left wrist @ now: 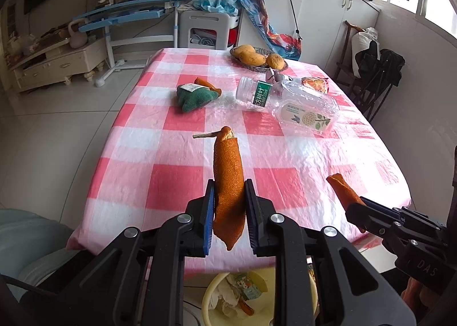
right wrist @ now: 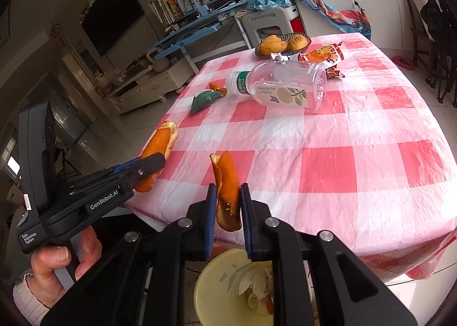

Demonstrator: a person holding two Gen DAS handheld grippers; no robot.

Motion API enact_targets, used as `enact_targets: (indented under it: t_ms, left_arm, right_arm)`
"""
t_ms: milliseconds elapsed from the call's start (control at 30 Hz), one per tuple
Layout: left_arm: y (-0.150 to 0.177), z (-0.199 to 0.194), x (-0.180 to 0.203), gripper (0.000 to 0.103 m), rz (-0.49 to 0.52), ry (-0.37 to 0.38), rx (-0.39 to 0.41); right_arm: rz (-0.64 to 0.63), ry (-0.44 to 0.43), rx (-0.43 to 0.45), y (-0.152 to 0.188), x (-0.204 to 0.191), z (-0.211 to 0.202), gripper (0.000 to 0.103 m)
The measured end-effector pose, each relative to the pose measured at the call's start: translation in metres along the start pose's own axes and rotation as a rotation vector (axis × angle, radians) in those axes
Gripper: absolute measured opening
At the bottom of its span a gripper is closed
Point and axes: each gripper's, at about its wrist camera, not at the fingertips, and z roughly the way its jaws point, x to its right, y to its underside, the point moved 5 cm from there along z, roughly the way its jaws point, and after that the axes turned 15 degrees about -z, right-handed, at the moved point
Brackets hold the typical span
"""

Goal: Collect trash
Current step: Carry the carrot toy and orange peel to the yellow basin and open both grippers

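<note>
Two pieces of orange peel are held, one in each gripper. The left gripper [left wrist: 229,213] is clamped on the long peel [left wrist: 228,183] with a stem, and the right gripper [right wrist: 227,213] is clamped on the shorter peel [right wrist: 226,191]. Both grippers point downward over the near edge of the bench [left wrist: 300,160], above one yellow bin [right wrist: 211,291] on the floor. Two clear plastic bottles [left wrist: 285,97] lie toward the far edge, touching each other.
</note>
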Motion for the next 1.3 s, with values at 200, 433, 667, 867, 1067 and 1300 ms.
enact_targets:
  t_ms: [200,433,667,867,1067,1300]
  left_arm:
    - [0.018,-0.020,-0.002,0.019,0.020,0.010,-0.002]
    - [0.040,-0.036,-0.003,0.019,0.048,0.011,-0.014]
    - [0.060,-0.046,0.000,0.019,0.071,0.015,-0.035]
    - [0.084,-0.048,0.005,0.019,0.121,0.019,-0.096]
    - [0.102,-0.045,0.007,0.023,0.153,0.001,-0.170]
    - [0.084,-0.067,0.005,0.053,0.151,-0.078,-0.031]
  right_arm:
    - [-0.009,-0.011,-0.010,0.013,-0.014,-0.012,0.017]
    - [-0.023,-0.012,-0.038,0.032,-0.027,-0.023,0.017]
    - [-0.026,-0.002,-0.080,0.053,-0.039,-0.032,0.017]
    - [-0.016,0.017,-0.097,0.065,-0.042,-0.037,0.019]
    - [0.034,0.046,-0.057,0.063,-0.033,-0.044,0.038]
    - [0.026,0.085,-0.041,0.063,-0.031,-0.046,0.054]
